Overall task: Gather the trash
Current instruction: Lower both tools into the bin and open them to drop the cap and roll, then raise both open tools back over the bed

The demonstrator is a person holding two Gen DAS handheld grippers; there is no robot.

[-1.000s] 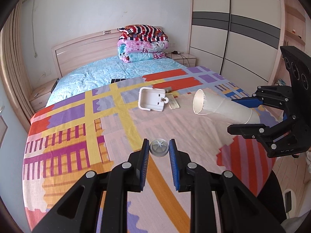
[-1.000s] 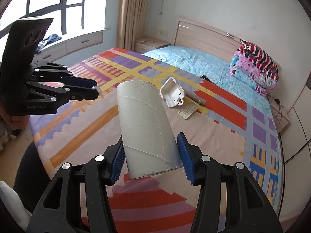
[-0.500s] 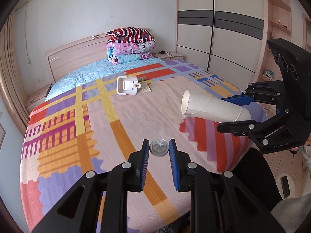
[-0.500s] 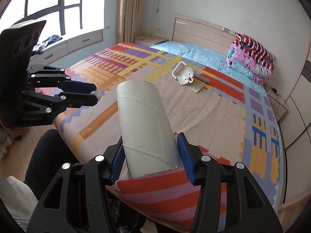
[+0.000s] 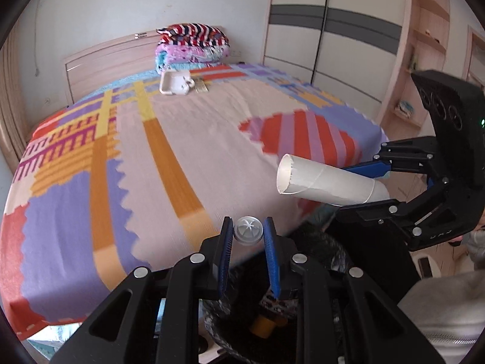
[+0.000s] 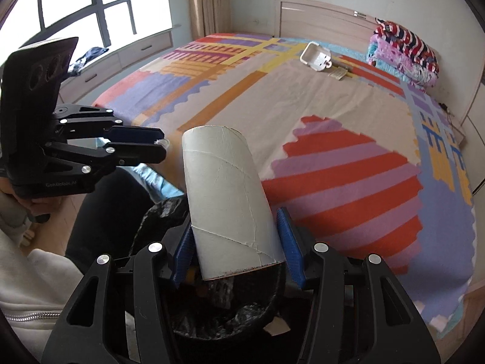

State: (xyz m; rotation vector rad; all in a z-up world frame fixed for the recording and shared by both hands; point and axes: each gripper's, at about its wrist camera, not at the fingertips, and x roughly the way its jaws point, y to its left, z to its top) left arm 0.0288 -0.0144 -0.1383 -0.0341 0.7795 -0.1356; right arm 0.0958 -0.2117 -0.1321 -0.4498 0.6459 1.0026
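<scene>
My left gripper (image 5: 248, 233) is shut on a small clear plastic cap (image 5: 247, 230), held at the foot edge of the bed above a bin lined with a black bag (image 5: 330, 251). My right gripper (image 6: 235, 239) is shut on a grey cardboard tube (image 6: 225, 194), which sticks out forward over the same black-lined bin (image 6: 230, 309). In the left wrist view the tube (image 5: 324, 180) and right gripper (image 5: 379, 185) hang at the right. In the right wrist view the left gripper (image 6: 160, 147) is at the left with the cap at its tips.
A bed with a colourful patterned blanket (image 5: 169, 139) fills the view. A white plastic holder (image 5: 175, 82) and a small card (image 5: 200, 85) lie far up the bed near folded quilts (image 5: 192, 47). A person's dark trouser leg (image 6: 106, 206) and pale sleeve (image 5: 442, 312) are beside the bin.
Both grippers have drawn back and down from over the bed to its foot edge. The black-lined bin has come into view beneath them. Both grips are unchanged.
</scene>
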